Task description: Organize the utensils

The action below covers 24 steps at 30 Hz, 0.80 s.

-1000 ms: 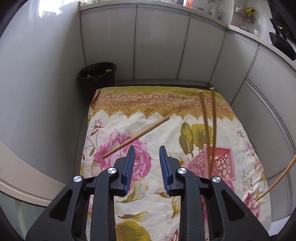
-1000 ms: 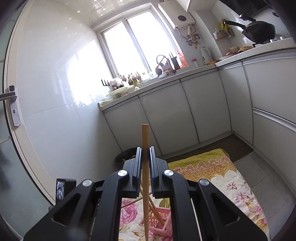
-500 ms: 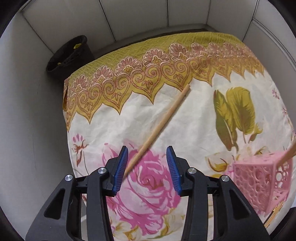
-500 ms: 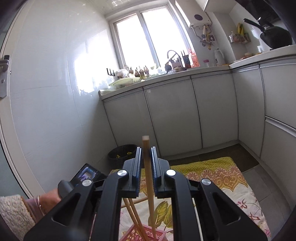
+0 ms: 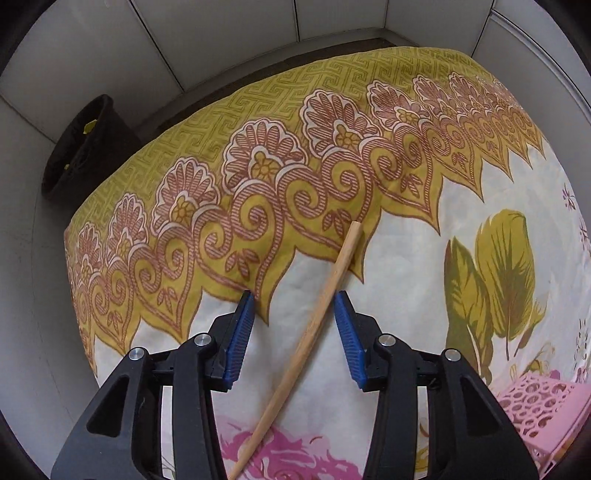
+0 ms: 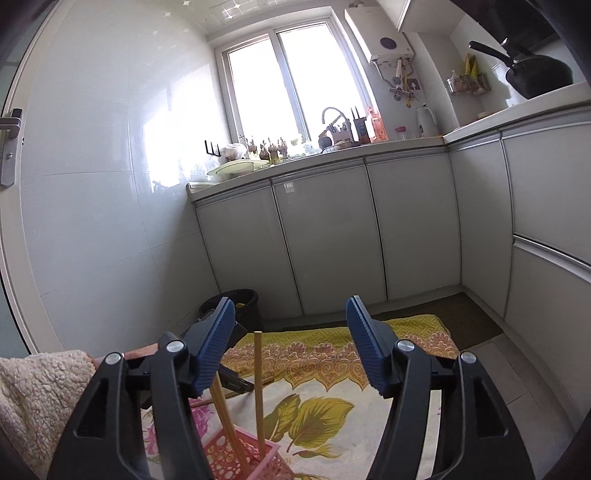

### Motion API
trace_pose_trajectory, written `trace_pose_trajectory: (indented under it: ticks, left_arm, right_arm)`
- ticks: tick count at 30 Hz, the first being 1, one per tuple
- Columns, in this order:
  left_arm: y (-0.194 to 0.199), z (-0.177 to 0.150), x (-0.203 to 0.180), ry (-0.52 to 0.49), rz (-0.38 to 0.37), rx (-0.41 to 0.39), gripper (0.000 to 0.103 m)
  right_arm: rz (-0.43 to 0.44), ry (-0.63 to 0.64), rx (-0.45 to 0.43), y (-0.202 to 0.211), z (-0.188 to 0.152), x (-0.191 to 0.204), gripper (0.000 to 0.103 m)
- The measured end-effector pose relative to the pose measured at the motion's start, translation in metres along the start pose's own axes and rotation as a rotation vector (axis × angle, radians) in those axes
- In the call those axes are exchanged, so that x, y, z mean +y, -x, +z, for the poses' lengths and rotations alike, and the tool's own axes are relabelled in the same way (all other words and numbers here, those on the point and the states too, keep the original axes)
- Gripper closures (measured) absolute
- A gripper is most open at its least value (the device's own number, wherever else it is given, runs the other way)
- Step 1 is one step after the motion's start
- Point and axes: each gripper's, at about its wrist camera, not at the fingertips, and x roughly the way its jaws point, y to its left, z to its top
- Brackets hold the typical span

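Left wrist view, from left to right. A black bin (image 5: 86, 146) stands at the far left on the floor, against white cabinet doors (image 5: 229, 33); small yellow scraps show inside it. Beside it a floral cloth (image 5: 332, 147) with a yellow patterned border covers the floor. The left hand-held gripper (image 5: 294, 314) points steeply down at the cloth. Its jaws are released and have just been opening. One wooden chopstick (image 5: 314, 332) lies flat on the cloth and runs diagonally between the blue pads (image 5: 240, 332), touching neither. At the far right edge sits a pink perforated basket (image 5: 535, 406); its contents are out of this view.

Right wrist view, from left to right. A fleecy sleeve (image 6: 40, 391) enters at the lower left. Further back is the bin (image 6: 236, 301), by the cabinets (image 6: 332, 236). The right hand-held gripper (image 6: 291, 325) points roughly level; its jaws stand wide, have just been opening, and grasp nothing. Below it the basket (image 6: 236, 458) rests on the cloth (image 6: 406, 336) and holds chopsticks (image 6: 258, 387): one stands nearly upright, and at least one other leans left. On the bench (image 6: 332, 151) above the cabinets are dishes and bottles under a bright window (image 6: 291, 81). A black pan (image 6: 535, 74) sits at the far right.
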Motion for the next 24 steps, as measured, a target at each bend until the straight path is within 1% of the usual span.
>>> trace_pose_trajectory:
  ticks: [1,4,6,7,8,9,10,12,13,15,16,17,19,20,21,23,24]
  left_arm:
    - [0.0,0.004,-0.002,0.0,-0.004,-0.012,0.059]
    - [0.0,0.011,-0.005,-0.005,0.003,-0.011,0.059]
    - [0.0,0.013,-0.006,-0.009,0.009,0.007,0.06]
    - [0.0,0.013,-0.005,-0.001,0.0,0.019,0.06]
    - [0.001,0.015,-0.006,0.0,-0.013,0.029,0.064]
    - [0.002,0.016,-0.008,-0.009,-0.036,0.039,0.075]
    - [0.003,0.015,-0.009,-0.01,-0.065,0.052,0.08]
    - [0.005,0.012,-0.008,-0.002,-0.079,0.08,0.09]
    - [0.005,0.01,-0.006,0.012,-0.087,0.091,0.09]
    - [0.008,0.001,0.004,0.066,-0.107,0.084,0.096]
    - [0.01,-0.004,0.012,0.109,-0.12,0.071,0.096]
    - [0.012,-0.012,0.019,0.137,-0.115,0.054,0.097]
    - [0.018,-0.03,0.029,0.179,-0.06,0.02,0.097]
    - [0.026,-0.038,0.033,0.201,-0.048,-0.012,0.097]
    - [0.038,-0.047,0.037,0.225,-0.043,-0.062,0.097]
    - [0.068,-0.064,0.048,0.304,-0.038,-0.163,0.097]
    - [0.086,-0.073,0.051,0.331,-0.027,-0.237,0.097]
  right_arm:
    - [-0.002,0.0,0.009,0.002,-0.001,-0.004,0.039]
    - [-0.019,0.013,0.042,0.005,-0.005,-0.013,0.039]
    - [-0.033,0.018,0.054,0.005,-0.008,-0.018,0.038]
    - [-0.036,0.018,0.064,0.003,-0.009,-0.02,0.039]
    - [-0.041,0.013,0.078,0.002,-0.011,-0.022,0.038]
    - [-0.045,0.004,0.09,0.0,-0.013,-0.023,0.038]
    - [-0.048,-0.007,0.099,-0.001,-0.015,-0.026,0.038]
    - [-0.056,-0.024,0.111,-0.001,-0.017,-0.028,0.038]
    - [-0.061,-0.029,0.115,-0.001,-0.018,-0.029,0.038]
    - [-0.07,-0.035,0.127,0.0,-0.018,-0.03,0.038]
    - [-0.072,-0.037,0.131,0.002,-0.017,-0.03,0.038]
    - [-0.074,-0.038,0.133,0.004,-0.016,-0.03,0.038]
    - [-0.079,-0.035,0.129,0.01,-0.013,-0.029,0.038]
    - [-0.081,-0.038,0.125,0.014,-0.012,-0.029,0.038]
    - [-0.083,-0.046,0.123,0.018,-0.01,-0.03,0.038]
    - [-0.082,-0.077,0.128,0.026,-0.009,-0.032,0.038]
    - [-0.084,-0.099,0.131,0.032,-0.008,-0.034,0.038]
